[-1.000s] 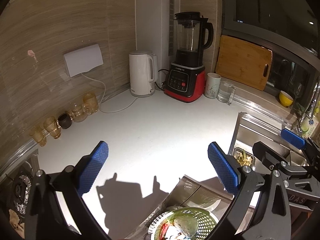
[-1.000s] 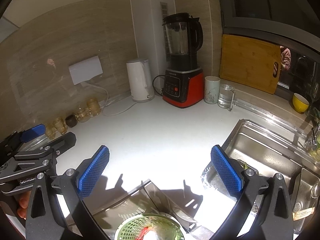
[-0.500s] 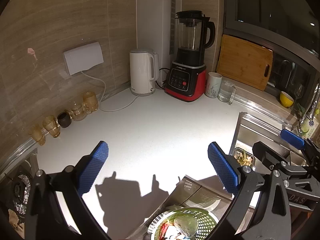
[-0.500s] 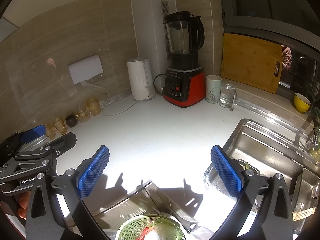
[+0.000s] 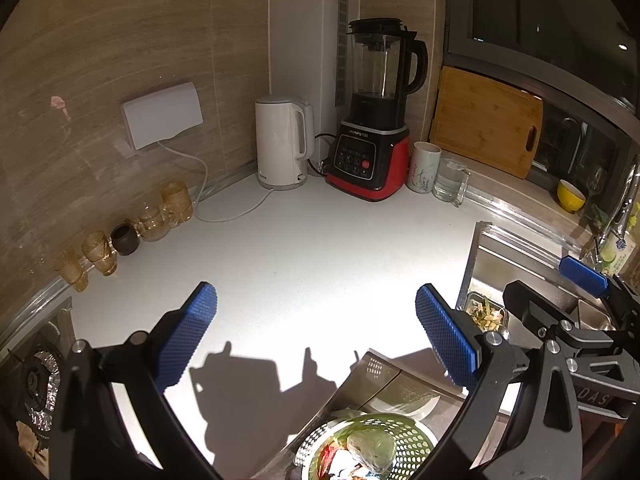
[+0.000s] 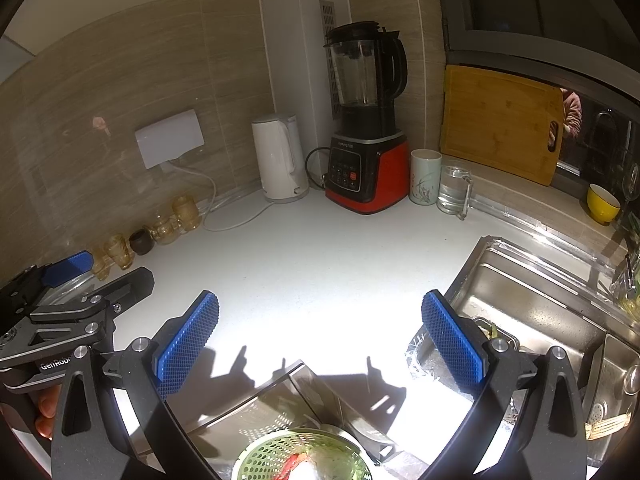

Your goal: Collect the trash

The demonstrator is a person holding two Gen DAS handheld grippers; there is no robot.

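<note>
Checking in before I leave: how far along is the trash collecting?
Some scraps already sit in the perforated metal colander. Nothing is in hand: the left gripper and right gripper are both open and empty. Food scraps in the steel sink's strainer remain.

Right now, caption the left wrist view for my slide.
Open left gripper above a colander of trash, blender and kettle behind.

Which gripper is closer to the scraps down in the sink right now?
Right. The right gripper hangs at the sink's near corner, with the scraps just past its right finger. The left gripper hovers over the white counter, farther off.
</note>
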